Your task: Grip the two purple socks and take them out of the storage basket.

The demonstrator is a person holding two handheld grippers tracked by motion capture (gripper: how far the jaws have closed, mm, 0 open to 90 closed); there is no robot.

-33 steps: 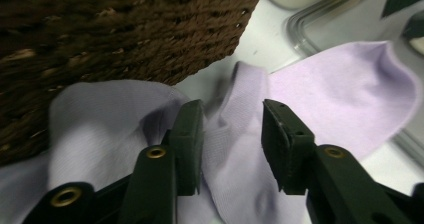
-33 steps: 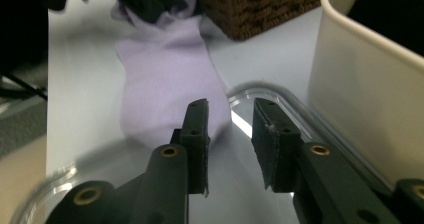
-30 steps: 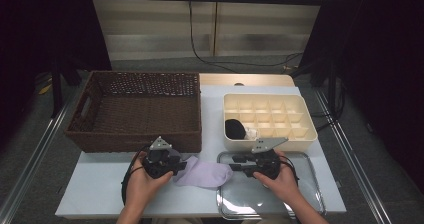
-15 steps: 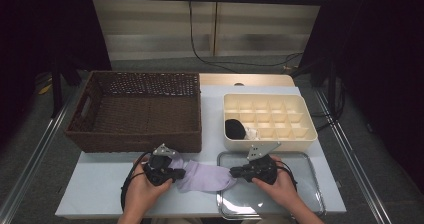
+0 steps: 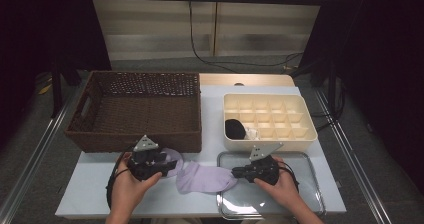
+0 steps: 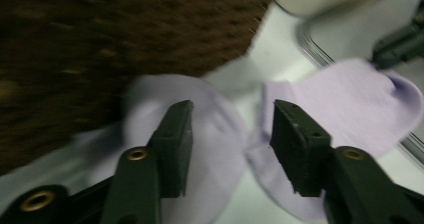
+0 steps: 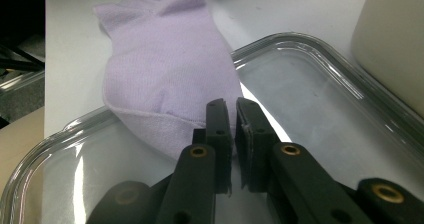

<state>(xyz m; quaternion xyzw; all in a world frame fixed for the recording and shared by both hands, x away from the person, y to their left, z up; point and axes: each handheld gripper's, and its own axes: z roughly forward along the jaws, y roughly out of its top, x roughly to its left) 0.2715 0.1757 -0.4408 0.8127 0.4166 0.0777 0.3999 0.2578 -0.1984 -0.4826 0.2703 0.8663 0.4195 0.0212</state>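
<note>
So the pale lilac knit sock (image 5: 204,177) lies flat on the white table (image 5: 95,194), its toe end lapping over the rim of the clear glass tray (image 5: 300,204). The right gripper (image 7: 233,115) has its jaws pinched together on that toe edge. The left gripper (image 6: 231,134) sits over the sock's other end with jaws wide apart, right beside the brown wicker basket (image 5: 135,109).

Table: my white rectangular tabletop (image 5: 250,91), pale wooden board (image 5: 245,79) at its far edge
Floor: grey floor (image 5: 350,144), metal rails (image 5: 30,159) both sides
Back wall: beige panelled wall (image 5: 150,29), black cable (image 5: 195,39) hanging
Sides: black curtains (image 5: 385,59)
Light: dim
</note>
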